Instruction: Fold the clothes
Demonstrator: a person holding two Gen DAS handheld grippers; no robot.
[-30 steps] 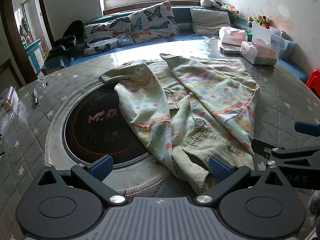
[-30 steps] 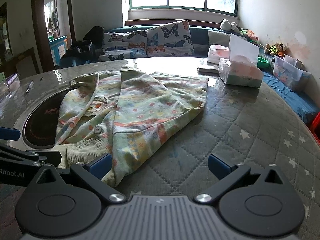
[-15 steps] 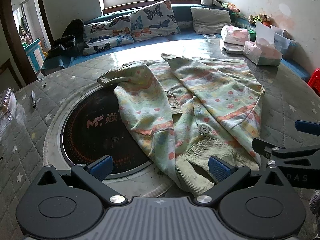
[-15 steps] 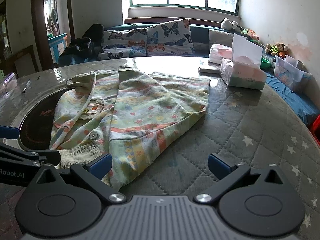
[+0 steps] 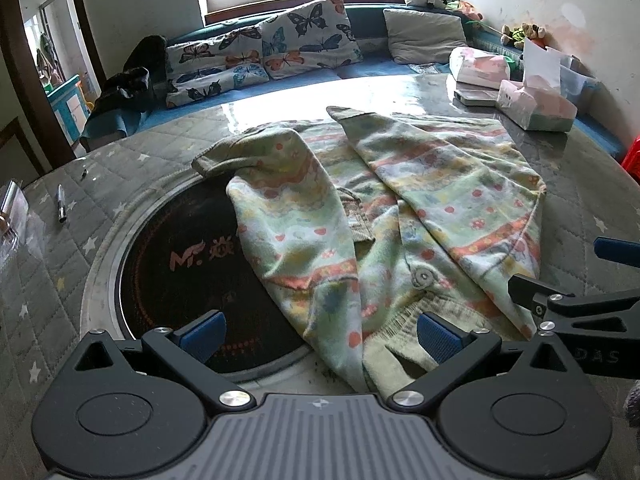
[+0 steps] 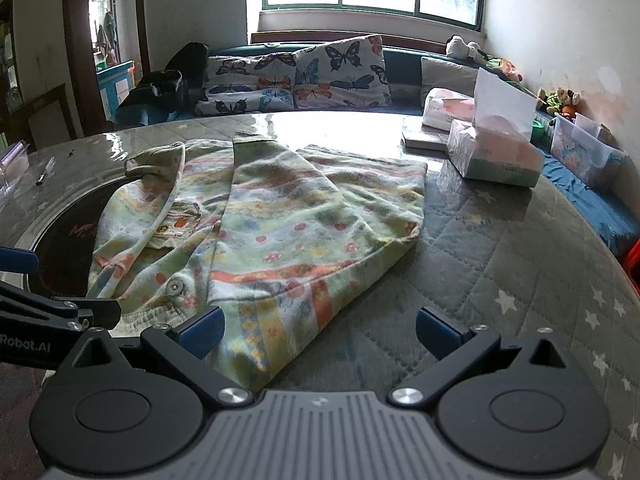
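Two hand-held grippers hover side by side at the near edge of a round, quilted star-print table [image 6: 520, 264], both aimed forward and slightly down at a pastel patterned jacket [image 5: 400, 208] spread across the tabletop. The left gripper [image 5: 320, 334] has its blue-padded fingers spread wide and grips nothing, the jacket's ribbed hem lying just ahead between them. The right gripper [image 6: 318, 330] is likewise wide apart and empty, its left pad over the garment's near corner, its right pad above bare table. The jacket lies with both sleeves folded inward across its front, part of it draped over a dark round inset [image 5: 180, 264] in the table's centre. A tissue box [image 6: 494, 156] stands well beyond the jacket, near the far edge; a pen [image 5: 61, 208] lies off to the left.
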